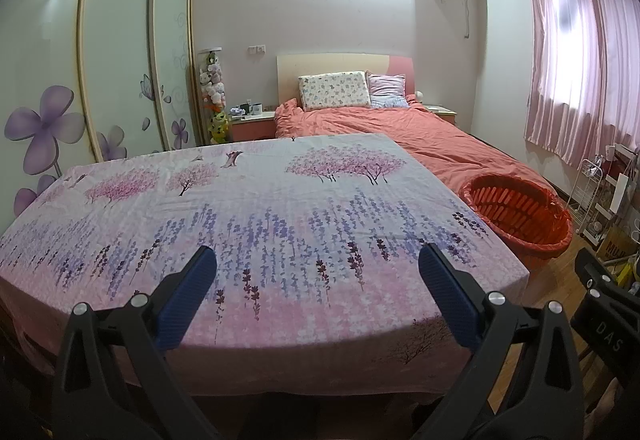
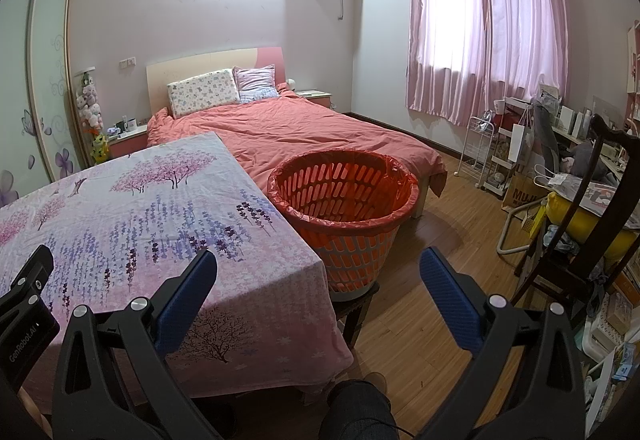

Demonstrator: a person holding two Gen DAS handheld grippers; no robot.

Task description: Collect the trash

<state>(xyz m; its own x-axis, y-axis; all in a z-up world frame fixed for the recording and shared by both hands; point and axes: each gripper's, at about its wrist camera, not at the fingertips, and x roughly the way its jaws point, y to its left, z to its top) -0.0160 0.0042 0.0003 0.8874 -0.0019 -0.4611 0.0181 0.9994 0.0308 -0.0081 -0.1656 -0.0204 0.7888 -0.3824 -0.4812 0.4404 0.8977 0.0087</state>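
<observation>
A red slotted basket [image 2: 344, 208] lined with a red bag stands on a dark stool beside the table's right edge; it also shows in the left wrist view [image 1: 516, 216]. The table carries a floral pink and purple cloth [image 1: 256, 208], seen in the right wrist view too [image 2: 132, 224]. No trash shows on the cloth. My left gripper [image 1: 318, 264] is open and empty above the table's near edge. My right gripper [image 2: 318, 268] is open and empty, over the table's right corner and the floor.
A bed with a salmon cover [image 2: 304, 128] lies behind the table. A dark wooden chair [image 2: 576, 240], a white wire rack [image 2: 480, 148] and clutter stand at the right. Wood floor [image 2: 440, 240] lies between. A wardrobe with glass doors [image 1: 100, 60] is at the left.
</observation>
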